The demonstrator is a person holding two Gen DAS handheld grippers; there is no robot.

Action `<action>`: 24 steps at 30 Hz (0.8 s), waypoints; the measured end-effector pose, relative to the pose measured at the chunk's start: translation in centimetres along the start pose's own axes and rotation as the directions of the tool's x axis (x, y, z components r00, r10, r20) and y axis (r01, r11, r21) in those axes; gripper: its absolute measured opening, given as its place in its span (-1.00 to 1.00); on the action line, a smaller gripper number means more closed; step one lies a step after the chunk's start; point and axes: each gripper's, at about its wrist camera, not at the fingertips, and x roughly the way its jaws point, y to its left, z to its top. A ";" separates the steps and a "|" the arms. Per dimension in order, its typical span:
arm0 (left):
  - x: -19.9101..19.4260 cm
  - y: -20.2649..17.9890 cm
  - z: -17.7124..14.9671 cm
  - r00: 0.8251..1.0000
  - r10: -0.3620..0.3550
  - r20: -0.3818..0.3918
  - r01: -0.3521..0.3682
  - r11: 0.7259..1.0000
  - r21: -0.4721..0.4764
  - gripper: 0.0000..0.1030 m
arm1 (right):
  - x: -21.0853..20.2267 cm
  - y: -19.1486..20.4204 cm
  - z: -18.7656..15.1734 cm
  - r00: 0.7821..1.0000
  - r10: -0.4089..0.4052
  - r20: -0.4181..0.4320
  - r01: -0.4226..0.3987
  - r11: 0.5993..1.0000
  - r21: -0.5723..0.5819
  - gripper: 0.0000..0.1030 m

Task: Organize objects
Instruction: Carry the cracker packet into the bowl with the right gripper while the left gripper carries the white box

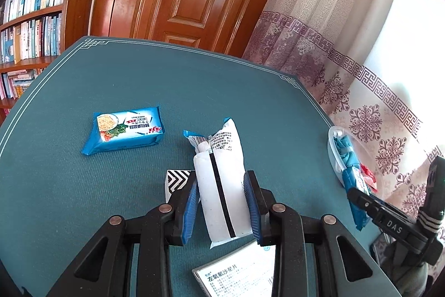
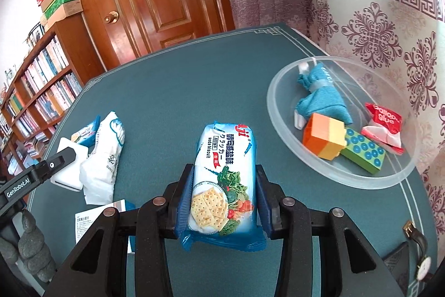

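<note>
Right wrist view shows the right gripper (image 2: pixel 224 196) clenched on the soda biscuit pack (image 2: pixel 222 185), whose long axis runs forward along the fingers; the clear bowl (image 2: pixel 281 127) lies ahead and to the right, near, so this hand seems nearer to it; the left gripper (image 1: pixel 221 202) is grasping a white packet (image 1: pixel 219 185) above the green table mat (image 1: pixel 83 199), far from the bowl.

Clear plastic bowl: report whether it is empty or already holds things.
Not empty. The clear plastic bowl holds a blue cloth, an orange block, a green dotted block and a red packet.
</note>
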 end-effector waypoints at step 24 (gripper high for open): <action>-1.1 -1.1 0.4 1.000 -0.007 0.016 0.006 1.000 0.026 -0.34 | -0.4 -12.0 3.6 0.973 -0.223 0.066 0.206 0.958 0.197 -0.15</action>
